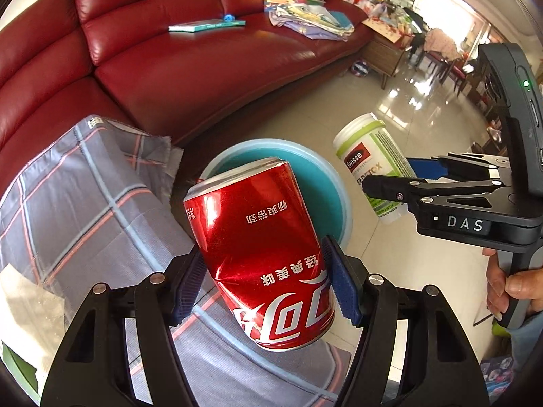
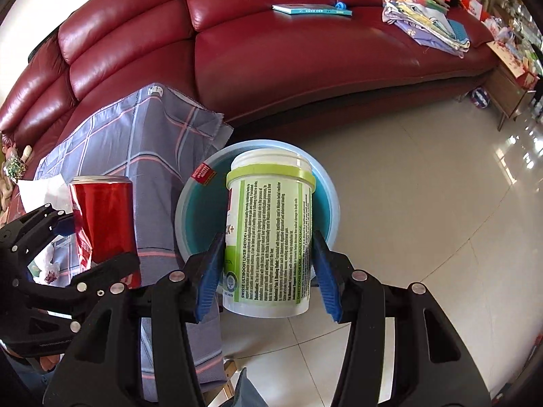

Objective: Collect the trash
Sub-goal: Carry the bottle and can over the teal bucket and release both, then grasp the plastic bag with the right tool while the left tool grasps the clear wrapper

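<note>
My left gripper is shut on a dented red cola can, held in the air over the near rim of a light blue bin. The can also shows in the right wrist view, left of the bin. My right gripper is shut on a white supplement jar with a green label, held above the bin. In the left wrist view the jar and right gripper hang to the right of the bin.
A table under a grey plaid cloth stands left of the bin, with paper on it. A red leather sofa runs behind, carrying a book and a pile of clothes. Glossy tiled floor lies to the right.
</note>
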`<move>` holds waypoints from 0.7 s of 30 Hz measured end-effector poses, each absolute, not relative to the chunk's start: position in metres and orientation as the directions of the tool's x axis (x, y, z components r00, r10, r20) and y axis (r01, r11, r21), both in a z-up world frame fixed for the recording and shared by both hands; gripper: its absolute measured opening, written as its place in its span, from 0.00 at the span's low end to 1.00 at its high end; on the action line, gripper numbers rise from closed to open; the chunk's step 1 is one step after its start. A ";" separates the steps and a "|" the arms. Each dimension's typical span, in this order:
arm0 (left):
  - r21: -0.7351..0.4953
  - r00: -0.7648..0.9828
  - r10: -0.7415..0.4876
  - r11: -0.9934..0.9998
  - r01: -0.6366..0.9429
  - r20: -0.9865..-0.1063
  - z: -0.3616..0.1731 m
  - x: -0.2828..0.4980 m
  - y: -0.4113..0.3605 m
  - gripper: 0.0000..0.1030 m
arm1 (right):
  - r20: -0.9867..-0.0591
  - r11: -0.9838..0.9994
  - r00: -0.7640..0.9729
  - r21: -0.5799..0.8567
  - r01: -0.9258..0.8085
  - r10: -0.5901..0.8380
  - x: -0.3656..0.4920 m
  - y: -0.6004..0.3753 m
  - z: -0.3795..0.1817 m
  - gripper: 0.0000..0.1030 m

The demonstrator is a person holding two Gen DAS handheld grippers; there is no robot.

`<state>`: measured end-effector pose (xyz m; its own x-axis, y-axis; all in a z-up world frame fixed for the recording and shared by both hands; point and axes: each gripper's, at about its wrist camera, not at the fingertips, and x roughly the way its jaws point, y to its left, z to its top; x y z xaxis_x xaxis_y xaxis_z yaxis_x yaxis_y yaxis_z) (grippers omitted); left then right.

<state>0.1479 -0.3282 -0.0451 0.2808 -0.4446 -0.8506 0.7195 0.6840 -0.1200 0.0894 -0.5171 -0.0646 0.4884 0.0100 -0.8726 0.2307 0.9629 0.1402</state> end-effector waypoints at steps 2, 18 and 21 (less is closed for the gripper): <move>-0.119 0.266 -0.433 0.680 0.723 -0.861 -0.056 0.155 -0.339 0.66 | -0.877 0.962 0.481 0.140 0.236 0.010 0.095 -0.521 -0.069 0.47; -0.092 0.245 -0.348 0.723 0.685 -0.905 -0.104 0.189 -0.349 0.85 | -0.906 0.956 0.422 0.153 0.249 0.035 0.132 -0.529 -0.106 0.47; -0.096 0.250 -0.351 0.729 0.677 -0.902 -0.103 0.190 -0.345 0.87 | -0.909 0.957 0.416 0.151 0.249 0.035 0.136 -0.528 -0.109 0.47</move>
<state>0.1900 -0.3445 -0.1026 0.2500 -0.3513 -0.9023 0.6774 0.7292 -0.0963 0.1361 -0.5281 -0.1089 0.4164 0.0347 -0.9085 0.2487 0.9568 0.1506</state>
